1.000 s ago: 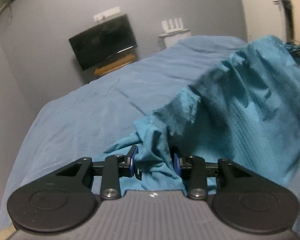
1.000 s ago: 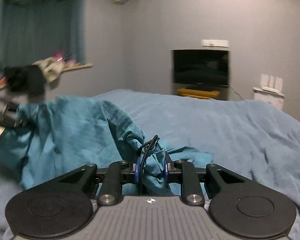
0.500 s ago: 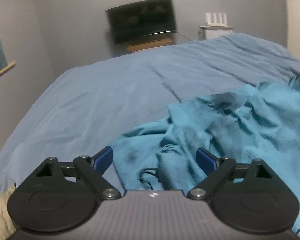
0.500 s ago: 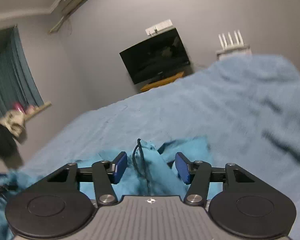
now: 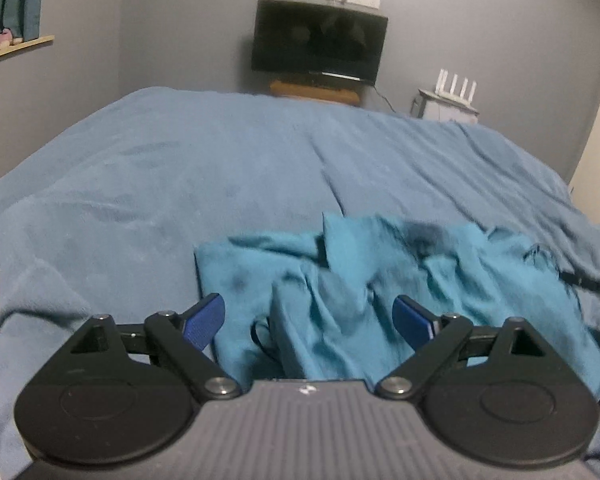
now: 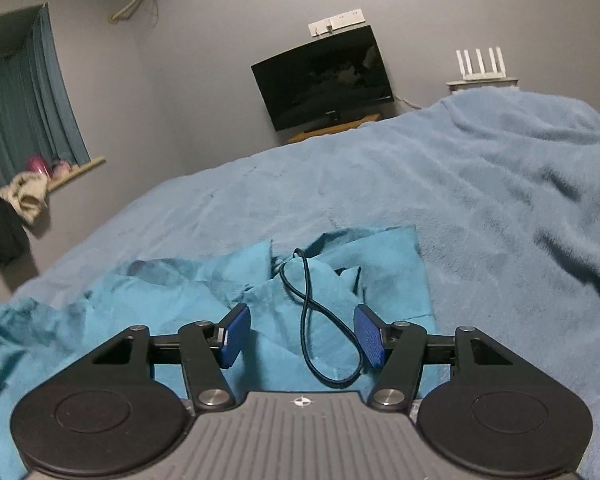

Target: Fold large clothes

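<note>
Teal cotton garment (image 5: 380,292) lies rumpled on the blue-blanketed bed (image 5: 180,184), stretched sideways between both hands. Left gripper (image 5: 308,318) closing slightly, right gripper (image 6: 302,338) opening; both jaws stand released, cloth directly beneath, a black cord (image 6: 312,320) looping across it.

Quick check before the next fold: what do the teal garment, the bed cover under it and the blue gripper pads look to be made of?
Teal garment: thin woven cloth, matte; it creases sharply and its edge looks frayed. Bed cover: plush fleece, probably; fuzzy nap, soft rounded folds. Blue pads: likely rubber or textured plastic, with a fine ribbed face.
</note>
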`<state>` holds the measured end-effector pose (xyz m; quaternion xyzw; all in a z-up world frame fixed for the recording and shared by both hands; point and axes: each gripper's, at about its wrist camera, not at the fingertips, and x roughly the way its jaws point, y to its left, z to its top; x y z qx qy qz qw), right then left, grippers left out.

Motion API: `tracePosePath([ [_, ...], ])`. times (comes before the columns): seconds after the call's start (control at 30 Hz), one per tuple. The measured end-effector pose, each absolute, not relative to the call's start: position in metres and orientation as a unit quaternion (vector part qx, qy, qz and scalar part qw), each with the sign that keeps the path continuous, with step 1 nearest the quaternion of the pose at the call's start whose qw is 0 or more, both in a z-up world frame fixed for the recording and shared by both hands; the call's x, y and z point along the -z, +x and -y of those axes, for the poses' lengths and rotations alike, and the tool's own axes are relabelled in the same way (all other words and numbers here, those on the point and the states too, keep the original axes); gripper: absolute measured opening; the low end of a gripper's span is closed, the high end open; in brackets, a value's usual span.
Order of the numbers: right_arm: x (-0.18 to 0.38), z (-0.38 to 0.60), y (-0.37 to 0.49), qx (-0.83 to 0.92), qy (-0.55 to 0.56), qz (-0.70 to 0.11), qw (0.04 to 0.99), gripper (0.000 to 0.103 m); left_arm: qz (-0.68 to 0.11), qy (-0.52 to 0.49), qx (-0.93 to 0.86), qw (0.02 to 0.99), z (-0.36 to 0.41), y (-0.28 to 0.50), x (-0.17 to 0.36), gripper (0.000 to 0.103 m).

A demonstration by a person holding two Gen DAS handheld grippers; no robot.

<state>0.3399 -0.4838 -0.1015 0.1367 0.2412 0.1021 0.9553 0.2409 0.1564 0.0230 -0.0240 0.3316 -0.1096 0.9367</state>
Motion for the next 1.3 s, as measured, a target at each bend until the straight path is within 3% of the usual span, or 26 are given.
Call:
tracePosePath([
  [0.03,0.104,0.483,0.345,-0.099,0.134,-0.244,0.955,0.06,-0.337,-0.02,0.107,0.935,-0.153,0.241,-0.015,0.085],
  [0.1,0.103,0.481,0.35,-0.096,0.121,-0.246,0.957,0.061,-0.357,-0.013,0.106,0.928,-0.151,0.245,0.0,0.068],
  [0.17,0.1,0.478,0.355,-0.099,0.106,-0.25,0.957,0.063,-0.373,-0.011,0.105,0.922,-0.154,0.251,0.012,0.065],
  [0.27,0.105,0.478,0.369,-0.092,0.094,-0.267,0.955,0.074,-0.386,-0.01,0.1,0.917,-0.166,0.254,0.023,0.064],
  [0.33,0.113,0.48,0.382,-0.107,0.111,-0.292,0.944,0.075,-0.398,-0.016,0.11,0.911,-0.172,0.259,0.03,0.054],
  [0.37,0.116,0.482,0.385,-0.119,0.124,-0.304,0.937,0.074,-0.405,-0.02,0.116,0.907,-0.175,0.26,0.034,0.041],
  [0.4,0.119,0.484,0.387,-0.135,0.135,-0.307,0.932,0.063,-0.409,-0.021,0.122,0.904,-0.177,0.261,0.037,0.026],
  [0.43,0.119,0.484,0.386,-0.14,0.136,-0.303,0.933,0.054,-0.407,-0.02,0.128,0.904,-0.177,0.261,0.038,0.023],
  [0.47,0.118,0.484,0.383,-0.137,0.132,-0.298,0.936,0.033,-0.395,-0.014,0.131,0.909,-0.176,0.26,0.037,0.02],
  [0.5,0.114,0.484,0.38,-0.14,0.134,-0.291,0.937,0.019,-0.381,-0.008,0.134,0.915,-0.176,0.258,0.035,0.016],
  [0.6,0.097,0.486,0.366,-0.128,0.128,-0.239,0.954,0.011,-0.333,0.014,0.141,0.932,-0.168,0.258,0.023,0.013],
  [0.73,0.073,0.484,0.36,-0.092,0.104,-0.165,0.976,0.01,-0.3,0.071,0.143,0.94,-0.153,0.286,0.013,0.013],
  [0.83,0.081,0.473,0.375,-0.059,0.075,-0.171,0.981,0.01,-0.32,0.105,0.13,0.933,-0.145,0.323,0.03,0.013],
  [0.93,0.103,0.468,0.391,-0.037,0.072,-0.208,0.975,0.013,-0.376,0.116,0.132,0.91,-0.145,0.353,0.061,0.031],
  [1.0,0.116,0.466,0.397,-0.022,0.064,-0.229,0.971,0.029,-0.394,0.107,0.11,0.906,-0.149,0.359,0.071,0.066],
  [1.07,0.121,0.467,0.397,-0.014,0.069,-0.236,0.969,0.04,-0.394,0.092,0.082,0.911,-0.156,0.356,0.069,0.077],
  [1.17,0.118,0.471,0.392,-0.006,0.091,-0.22,0.971,0.061,-0.394,0.068,0.065,0.914,-0.17,0.34,0.06,0.077],
  [1.3,0.115,0.479,0.372,-0.016,0.113,-0.206,0.972,0.063,-0.354,0.032,0.058,0.933,-0.182,0.294,0.03,0.078],
])
